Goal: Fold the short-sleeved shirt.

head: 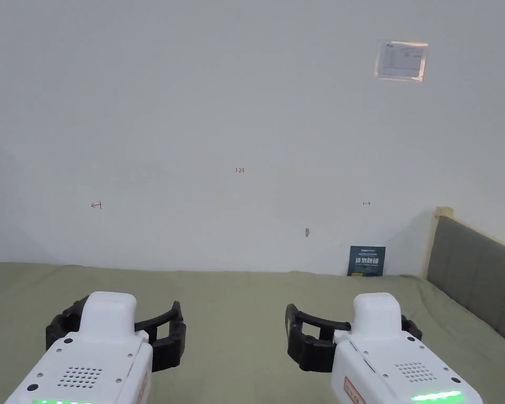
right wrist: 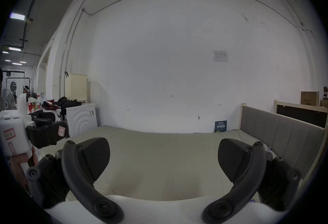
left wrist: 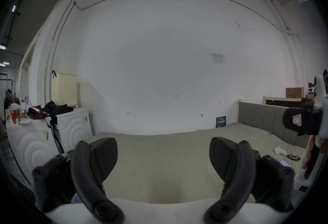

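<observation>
Above the green bed sheet [head: 246, 310], left claw [left wrist: 163, 160] and right claw [right wrist: 164, 158], both spread, empty.

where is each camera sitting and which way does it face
head view: on the head, facing the white wall over the bed; both tongs show, left, right.
left gripper view: low, facing the wall; own open tongs.
right gripper view: likewise; own open tongs.
All share the blue sign.
</observation>
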A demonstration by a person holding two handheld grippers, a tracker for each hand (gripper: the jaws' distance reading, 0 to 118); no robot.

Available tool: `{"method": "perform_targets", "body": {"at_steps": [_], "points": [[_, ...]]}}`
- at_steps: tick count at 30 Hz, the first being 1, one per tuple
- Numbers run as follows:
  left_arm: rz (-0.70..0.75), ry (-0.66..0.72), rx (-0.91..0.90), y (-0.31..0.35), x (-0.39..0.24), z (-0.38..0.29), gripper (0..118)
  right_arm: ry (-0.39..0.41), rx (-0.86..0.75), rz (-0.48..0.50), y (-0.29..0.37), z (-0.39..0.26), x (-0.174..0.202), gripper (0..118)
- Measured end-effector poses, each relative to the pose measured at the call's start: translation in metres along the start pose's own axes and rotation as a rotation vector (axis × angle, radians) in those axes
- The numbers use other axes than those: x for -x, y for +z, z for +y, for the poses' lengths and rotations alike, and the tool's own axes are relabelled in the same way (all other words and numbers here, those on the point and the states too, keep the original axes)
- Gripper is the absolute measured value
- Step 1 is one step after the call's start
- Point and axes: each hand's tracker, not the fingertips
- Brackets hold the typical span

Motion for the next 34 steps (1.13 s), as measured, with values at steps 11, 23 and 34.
{"method": "perform_targets", "body": {"at_steps": [11, 23, 34], "points": [[0.002, -0.005, -0.006, -0.007, -0.003, 0.01, 118, -0.015, 0.062, -0.179, -0.007, 0.019, 0.012, 118], [0.018, 0.022, 0.018, -0.01, 0.001, 0.003, 118, -0.165, 0.09, -0.144, 0.0, 0.032, 0.007, 118], [0.023, 0.022, 0.015, -0.008, 0.001, 0.002, 118, -0.168, 0.016, -0.114, 0.004, 0.039, 0.007, 118]]}}
